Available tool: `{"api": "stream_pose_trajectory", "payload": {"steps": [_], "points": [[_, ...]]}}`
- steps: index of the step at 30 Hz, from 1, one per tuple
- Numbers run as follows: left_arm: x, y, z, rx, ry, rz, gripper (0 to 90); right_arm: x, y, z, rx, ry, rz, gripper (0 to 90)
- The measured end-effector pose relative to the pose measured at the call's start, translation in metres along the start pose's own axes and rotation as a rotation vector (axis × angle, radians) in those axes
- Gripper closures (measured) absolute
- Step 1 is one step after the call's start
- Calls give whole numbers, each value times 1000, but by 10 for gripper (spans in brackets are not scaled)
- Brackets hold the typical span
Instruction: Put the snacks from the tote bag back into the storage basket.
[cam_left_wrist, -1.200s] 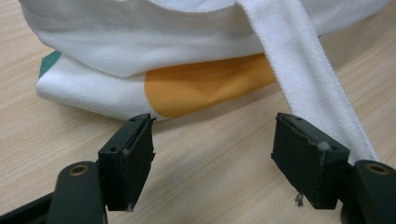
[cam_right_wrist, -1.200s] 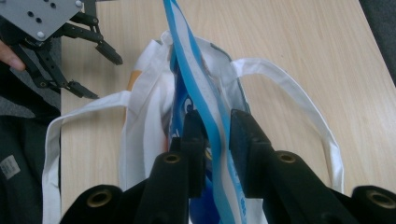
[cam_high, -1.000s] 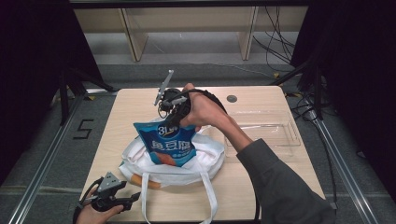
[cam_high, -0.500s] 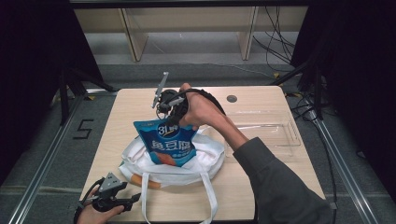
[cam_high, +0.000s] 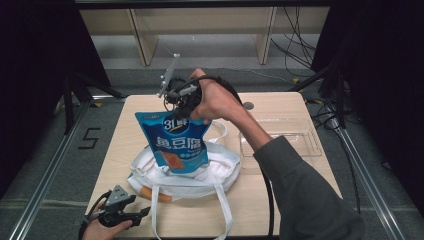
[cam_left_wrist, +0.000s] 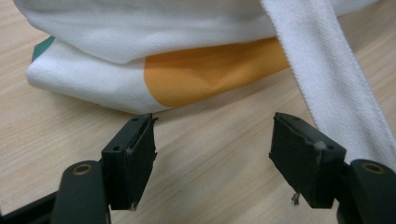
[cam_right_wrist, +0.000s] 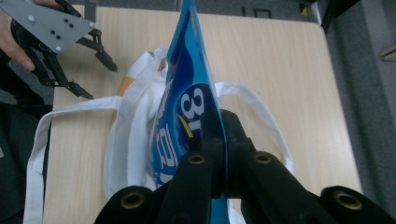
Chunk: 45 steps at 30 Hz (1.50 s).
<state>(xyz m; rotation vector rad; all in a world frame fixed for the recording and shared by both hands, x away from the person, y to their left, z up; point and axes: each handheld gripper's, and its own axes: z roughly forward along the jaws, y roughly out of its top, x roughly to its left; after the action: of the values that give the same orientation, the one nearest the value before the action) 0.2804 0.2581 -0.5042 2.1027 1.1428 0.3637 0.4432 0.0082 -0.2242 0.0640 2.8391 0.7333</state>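
My right gripper (cam_high: 178, 113) is shut on the top edge of a blue stand-up pouch (cam_high: 175, 142) with white print. It holds the pouch upright above a white tote bag (cam_high: 220, 170) that lies crumpled on the wooden table (cam_high: 125, 145). The pouch's bottom still dips into the bag's mouth. In the right gripper view the jaws (cam_right_wrist: 219, 126) pinch the pouch (cam_right_wrist: 187, 88) edge-on over the bag (cam_right_wrist: 135, 126). My left gripper (cam_high: 145, 212) stands open and empty at the table's front left, just off the bag's orange-patched corner (cam_left_wrist: 205, 74).
A clear plastic tray (cam_high: 280, 137) lies to the right of the bag. The bag's white straps (cam_high: 222, 210) trail toward the front edge, and one strap (cam_left_wrist: 327, 79) runs past my left gripper's right jaw. A small dark disc (cam_high: 248, 105) sits near the far edge.
My right gripper has risen with the pouch, drawing it higher out of the tote bag. The left gripper has stayed where it was.
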Motion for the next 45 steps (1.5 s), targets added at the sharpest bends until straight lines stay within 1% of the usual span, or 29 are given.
{"api": "stream_pose_trajectory", "payload": {"steps": [1,3,4,5,6,8,10,11,12,13,15,16,19,20,21,22,23,25,26,27,29,30,32,33,37,38,40,42,45], "points": [[0,0,1,-10,1,0,306,0,2,-7,-5,-20,4,900],[1,-1,0,4,7,5,307,0,4,-17,-11,-12,4,900],[1,-1,0,-3,9,3,307,-1,4,-22,-14,-36,-17,900],[1,-1,0,-1,11,2,307,0,3,-30,-5,-39,0,900],[2,-1,0,0,2,1,308,-2,3,-33,-17,-48,-9,900],[2,-1,0,2,3,5,318,-3,-2,-43,-7,-60,17,900],[2,-1,-1,0,2,8,316,-5,-8,-51,-23,-80,5,900],[3,-1,-1,5,3,14,313,-7,-12,-54,-24,-76,-6,900],[3,-1,-1,-2,6,-2,310,-7,-17,-57,-19,-90,13,900],[3,-1,-1,2,8,1,301,-9,-21,-60,-19,-93,9,900],[3,-1,-2,3,4,0,293,-11,-32,-66,-10,-114,40,900],[3,-1,-1,10,14,7,290,-14,-35,-68,-6,-112,31,900],[3,-1,-1,3,10,-4,284,-17,-49,-78,-4,-120,73,900],[5,0,-6,22,2,29,281,-19,-56,-82,-6,-134,81,900],[6,-1,-6,22,5,32,280,-20,-59,-84,-1,-129,88,900],[4,-1,-5,1,7,-1,279,-23,-64,-87,-5,-140,84,900],[6,-1,-7,29,9,32,278,-23,-70,-91,-1,-152,108,900],[6,-2,-6,30,6,30,278,-29,-79,-97,-4,-155,91,900],[7,-2,-6,39,6,30,278,-30,-85,-101,3,-167,116,900],[6,-2,-5,27,7,26,279,-31,-89,-105,6,-156,124,900],[7,-3,-5,30,7,26,279,-34,-99,-115,19,-182,152,900],[7,-3,-6,27,7,25,279,-37,-104,-118,12,-185,139,900],[7,-3,-5,26,12,12,279,-38,-113,-123,18,-188,164,900],[8,-3,-7,35,17,25,279,-40,-118,-125,16,-192,159,900],[8,-3,-6,30,14,20,280,-44,-137,-134,18,-202,171,900],[7,-3,-6,21,18,2,280,-44,-141,-136,22,-209,185,900],[7,-4,-4,-2,26,-26,280,-47,-149,-138,19,-209,176,900],[9,-4,-6,20,24,10,280,-47,-157,-140,19,-215,198,900],[7,-4,-4,0,31,-20,280,-48,-169,-142,18,-221,214,900]]}}
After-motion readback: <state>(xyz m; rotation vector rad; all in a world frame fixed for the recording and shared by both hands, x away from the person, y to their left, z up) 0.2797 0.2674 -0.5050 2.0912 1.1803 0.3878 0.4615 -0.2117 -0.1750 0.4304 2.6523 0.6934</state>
